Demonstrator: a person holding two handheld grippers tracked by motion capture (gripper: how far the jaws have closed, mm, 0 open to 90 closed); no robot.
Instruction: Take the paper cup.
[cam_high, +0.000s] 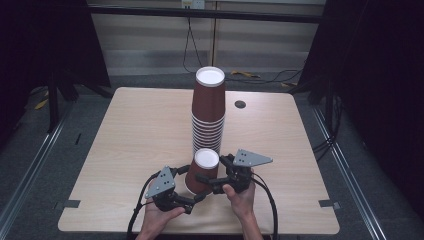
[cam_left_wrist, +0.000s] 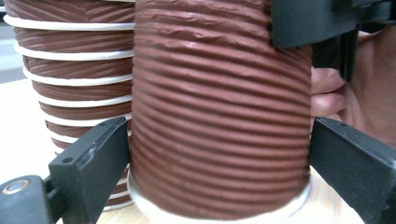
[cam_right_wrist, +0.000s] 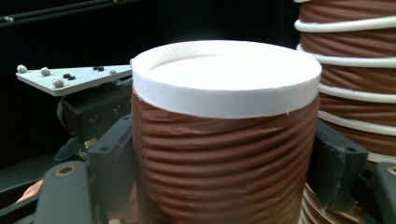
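The left gripper (cam_high: 197, 198) sits at lower centre-left of the high view, its jaws set either side of the cup (cam_high: 202, 173) low down near the rim that rests on the desk (cam_high: 135, 135); in the left gripper view the two black jaws flank the cup (cam_left_wrist: 219, 121), the left one touching the ribbed wall, the right one at its edge (contact there looks likely but I cannot be sure), so I read them as closed on the cup. The cup stands upside down, white base up, its long axis upright, just in front of the stack (cam_high: 208, 110) at frame centre; whether cup and stack touch I cannot tell. To the right, the right gripper (cam_high: 209, 181) comes in from the other side and higher on the wall; in the right gripper view its jaws press both flanks of the cup (cam_right_wrist: 224, 135) below the white band, grasping it, with the stack (cam_right_wrist: 355, 93) at the right edge of the frame and the left gripper (cam_right_wrist: 88, 112) behind at left. Both grippers are equally near; the stack's top lies well above the cup, so any lift onto it would, I judge, have to go straight up along that upright axis first.
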